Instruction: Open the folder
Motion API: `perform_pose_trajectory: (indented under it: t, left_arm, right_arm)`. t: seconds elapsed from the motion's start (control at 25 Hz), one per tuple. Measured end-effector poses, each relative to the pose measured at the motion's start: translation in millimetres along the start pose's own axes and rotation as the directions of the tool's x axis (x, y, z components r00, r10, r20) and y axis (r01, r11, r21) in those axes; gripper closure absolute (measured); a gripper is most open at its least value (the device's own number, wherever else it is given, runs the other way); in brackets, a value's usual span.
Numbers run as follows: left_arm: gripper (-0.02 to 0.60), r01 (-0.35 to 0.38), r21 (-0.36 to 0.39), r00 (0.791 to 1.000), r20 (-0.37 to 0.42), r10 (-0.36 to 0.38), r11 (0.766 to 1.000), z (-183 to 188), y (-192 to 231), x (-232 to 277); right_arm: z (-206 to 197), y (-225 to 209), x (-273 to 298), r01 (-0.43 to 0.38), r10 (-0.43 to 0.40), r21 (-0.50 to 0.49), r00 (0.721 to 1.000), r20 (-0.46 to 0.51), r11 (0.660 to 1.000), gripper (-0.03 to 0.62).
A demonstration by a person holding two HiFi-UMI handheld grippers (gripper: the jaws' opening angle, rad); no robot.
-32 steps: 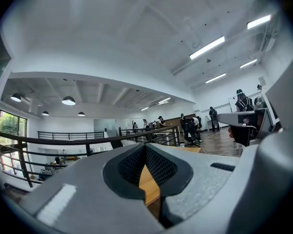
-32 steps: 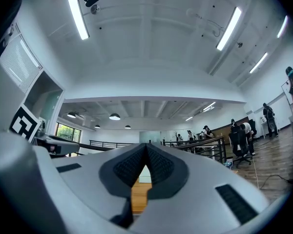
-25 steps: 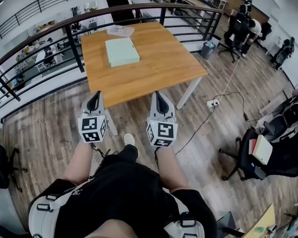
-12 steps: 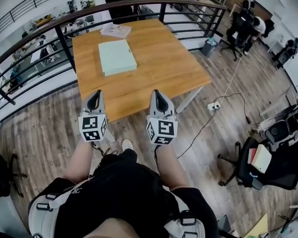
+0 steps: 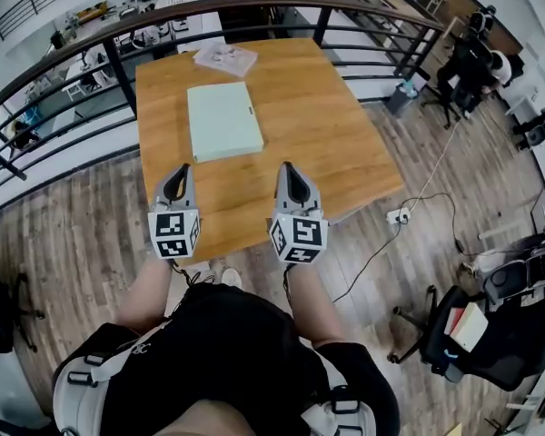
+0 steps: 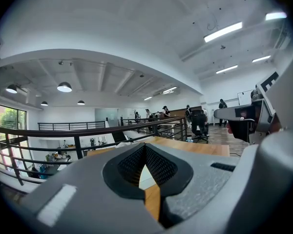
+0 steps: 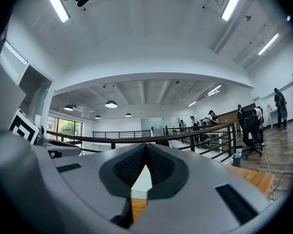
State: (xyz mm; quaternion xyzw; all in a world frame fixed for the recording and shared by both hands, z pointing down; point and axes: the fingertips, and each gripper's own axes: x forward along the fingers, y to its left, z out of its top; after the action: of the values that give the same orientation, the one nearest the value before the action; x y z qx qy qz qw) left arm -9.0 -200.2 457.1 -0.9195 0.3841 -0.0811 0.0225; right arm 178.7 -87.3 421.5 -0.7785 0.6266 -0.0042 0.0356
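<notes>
Head view: pale green folder (image 5: 222, 121) lies flat & closed on the wooden worktop (image 5: 331, 121), upper-centre of frame, left of the worktop's middle, long side running away from the person. A white booklet or stack of sheets (image 5: 225, 59) sits beyond it near the far edge, apart from the folder. Left gripper (image 5: 181, 168) & right gripper (image 5: 286, 166) are side by side at frame centre, over the near part of the worktop, both pointing toward the far edge. They are short of the folder, not touching it. The folder's near edge falls between their two lines, closer to the left one. Left gripper view: fingers (image 6: 161, 167) clenched, tips meeting, nothing gripped. A pale patch of folder (image 6: 144, 175) & a strip of wood show thru the slot below the tips. Right gripper view: fingers (image 7: 124, 167) likewise pressed together at the tips, empty, w/ the folder (image 7: 140, 180) visible thru the gap. Dark railing (image 5: 209, 9) curves behind the worktop along the top of frame. Wood-plank floor (image 5: 73, 234) all round, w/ a cable & power strip (image 5: 399, 214) at right-centre and an office chair (image 5: 463, 339) at lower right. The person's dark shorts (image 5: 222, 343) fill the bottom centre.
</notes>
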Motion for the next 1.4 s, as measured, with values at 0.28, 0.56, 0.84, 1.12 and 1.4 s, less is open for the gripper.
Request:
perform_pose_trajectory:
  t: [0.28,0.56,0.84,1.12,1.4]
  left_arm:
    - [0.578,-0.011,0.005,1.000,-0.021,0.011,1.000,-4.8,20.5,45.4]
    - [0.577,-0.023,0.026,0.997,-0.068,0.025,0.999,-18.0,22.8,67.2]
    - [0.577,-0.115,0.042,0.989,-0.087,0.118,0.992,-15.2,29.6,95.5]
    - [0.577,-0.160,0.136,0.978,-0.115,0.176,0.978,-15.7,23.9,127.8]
    - [0.577,-0.087,0.173,0.972,-0.201,0.121,0.981,-39.1,7.1,156.2]
  right_arm:
    - [-7.3,-4.5,56.5,-0.027,0.027,0.001,0.999,-0.035,1.000,0.588]
    - [-24.1,-14.3,82.6,-0.048,0.049,0.021,0.997,-0.065,0.999,0.588]
    - [-35.8,-35.9,122.2,-0.126,0.129,0.045,0.988,-0.081,0.991,0.588]
    - [-64.4,-59.6,164.6,-0.194,0.204,0.079,0.966,-0.156,0.978,0.588]
    - [-108.3,-78.3,188.8,-0.224,0.288,0.278,0.933,-0.216,0.934,0.586]
